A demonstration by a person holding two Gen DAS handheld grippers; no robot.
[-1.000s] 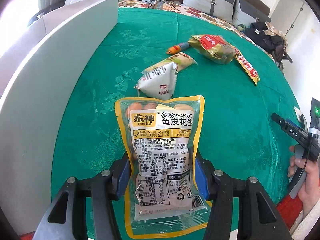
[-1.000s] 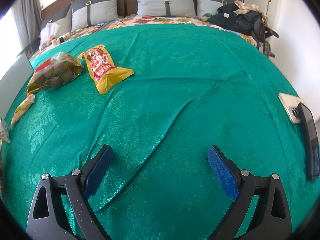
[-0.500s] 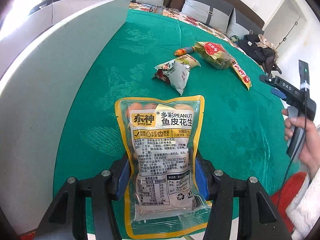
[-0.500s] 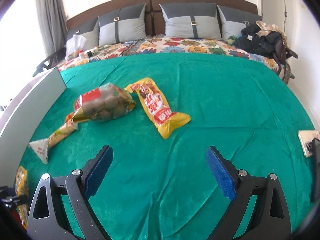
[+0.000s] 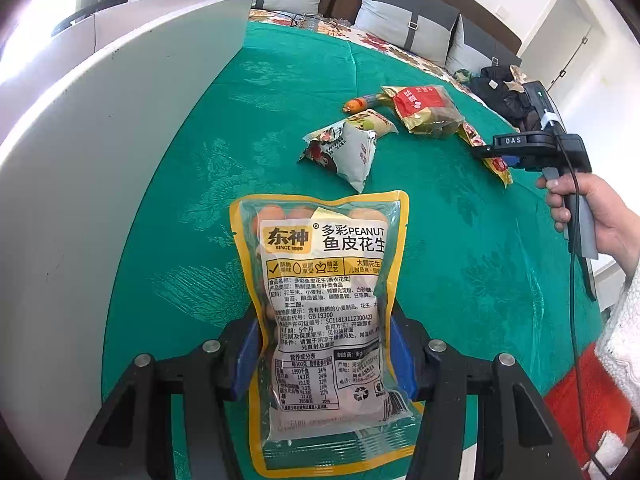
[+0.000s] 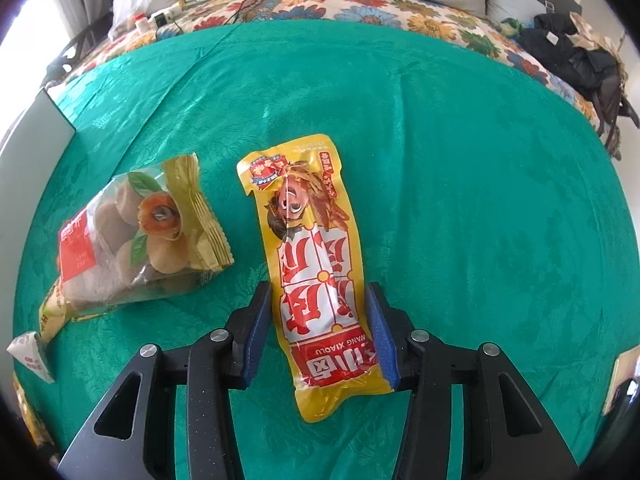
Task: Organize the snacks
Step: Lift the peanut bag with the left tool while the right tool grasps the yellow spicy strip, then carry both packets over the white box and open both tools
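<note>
My left gripper [image 5: 324,320] is shut on a clear, yellow-edged peanut bag [image 5: 324,276] and holds it upright above the green cloth [image 5: 460,280]. A long yellow and red snack pack [image 6: 316,240] lies flat on the cloth in the right wrist view. My right gripper [image 6: 318,312] straddles its lower half with the jaws closing. The blue pads [image 6: 258,332] stand right at the pack's edges, and the pack is not buckled. In the left wrist view a hand holds the right gripper [image 5: 492,152] over that same pack [image 5: 502,174].
A white panel [image 5: 100,160] stands along the left. A clear bag of round brown snacks [image 6: 132,240], a white triangular packet [image 5: 352,152] and an orange sausage [image 5: 356,105] lie on the cloth. A phone [image 6: 618,376] sits at the right edge, and dark bags [image 6: 576,60] at the far right.
My right gripper has travelled left across the cloth to the long yellow and red pack, and its wide jaws have narrowed around it. The left gripper keeps hold of the peanut bag.
</note>
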